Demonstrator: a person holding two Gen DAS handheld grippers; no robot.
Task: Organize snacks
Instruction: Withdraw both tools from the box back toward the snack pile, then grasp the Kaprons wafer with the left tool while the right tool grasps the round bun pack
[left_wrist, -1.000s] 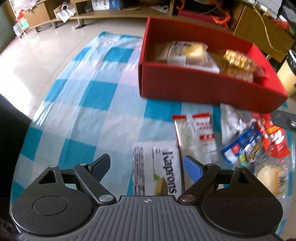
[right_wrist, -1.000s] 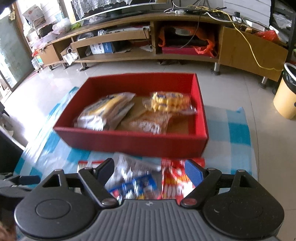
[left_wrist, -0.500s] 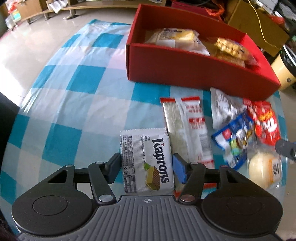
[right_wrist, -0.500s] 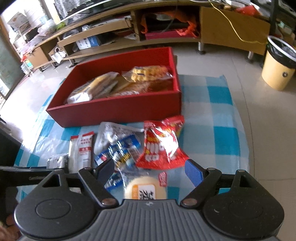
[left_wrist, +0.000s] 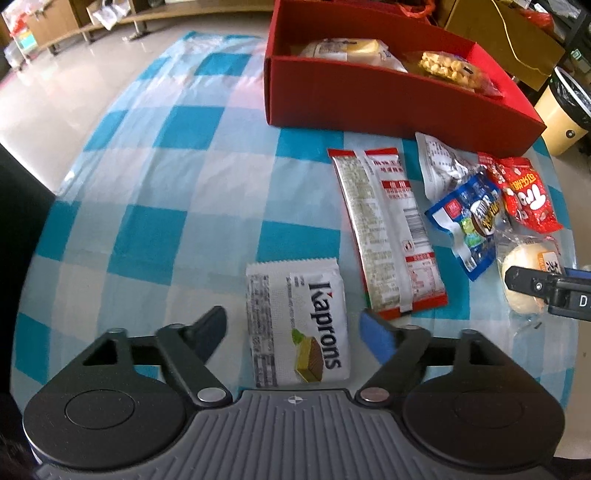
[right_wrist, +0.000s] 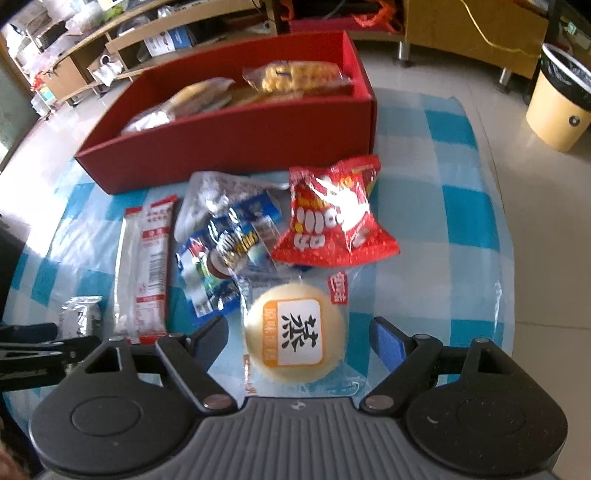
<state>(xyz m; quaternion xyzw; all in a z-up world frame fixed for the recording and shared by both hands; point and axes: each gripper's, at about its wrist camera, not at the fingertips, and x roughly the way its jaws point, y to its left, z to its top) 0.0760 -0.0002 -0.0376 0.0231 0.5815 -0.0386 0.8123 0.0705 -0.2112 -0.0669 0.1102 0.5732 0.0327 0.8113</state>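
White "Kaprons" wafer packet (left_wrist: 299, 325) lies between the left gripper (left_wrist: 293, 330), jaws just reopened, not touching. Right gripper (right_wrist: 299, 343) spread around wrapped bun (right_wrist: 295, 339), its label partly hidden.

Checked cloth (left_wrist: 177, 192), yellow bin (right_wrist: 557, 110), wooden shelving (right_wrist: 472, 40).

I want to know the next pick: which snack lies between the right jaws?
The round pale bun in clear wrap, with the orange-edged label. The other loose packets lie farther toward the red box.
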